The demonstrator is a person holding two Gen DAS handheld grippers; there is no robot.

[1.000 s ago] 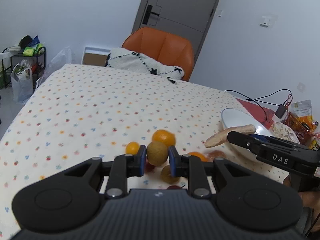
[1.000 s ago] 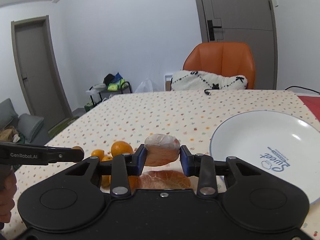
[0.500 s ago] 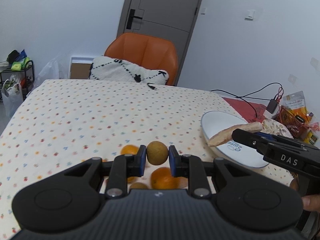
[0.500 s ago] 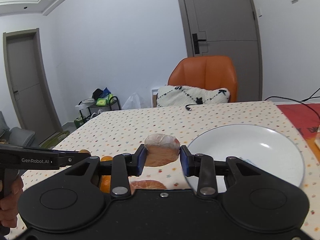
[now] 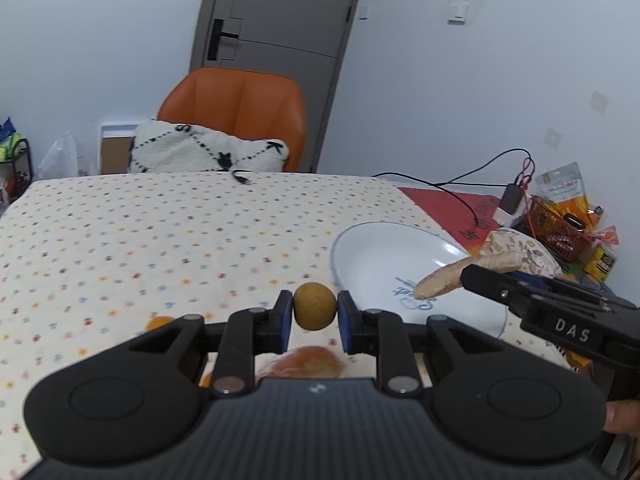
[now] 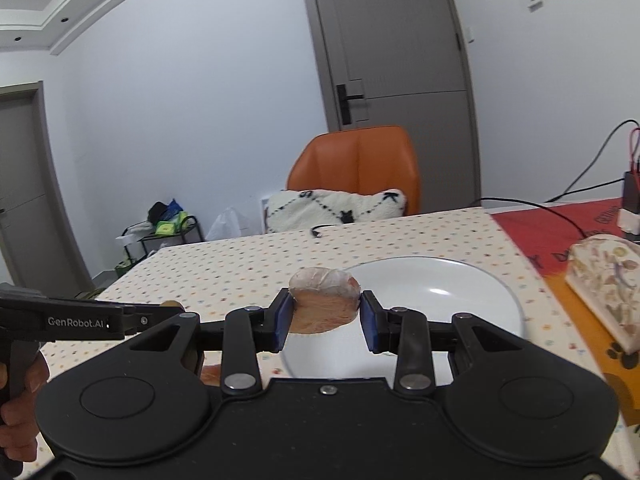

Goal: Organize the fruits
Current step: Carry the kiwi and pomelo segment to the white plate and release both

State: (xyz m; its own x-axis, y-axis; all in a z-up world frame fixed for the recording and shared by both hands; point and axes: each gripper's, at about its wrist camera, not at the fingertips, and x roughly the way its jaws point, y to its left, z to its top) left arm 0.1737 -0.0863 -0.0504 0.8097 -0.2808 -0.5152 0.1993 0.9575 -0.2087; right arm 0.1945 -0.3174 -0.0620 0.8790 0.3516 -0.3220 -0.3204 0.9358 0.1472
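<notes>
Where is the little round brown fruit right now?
In the left wrist view, the brown fruit is pinched in the left tool, up off the table, just left of the white plate.

Black plastic tool point(image 5: 314, 317), blue pads point(image 5: 285, 316), silver screws, "DAS" lettering.

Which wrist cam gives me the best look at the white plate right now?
The left wrist view: the white plate shows almost whole, printed lettering included, with the wrapped fruit in the right gripper over it. In the right wrist view the plate is partly hidden behind that gripper.
</notes>
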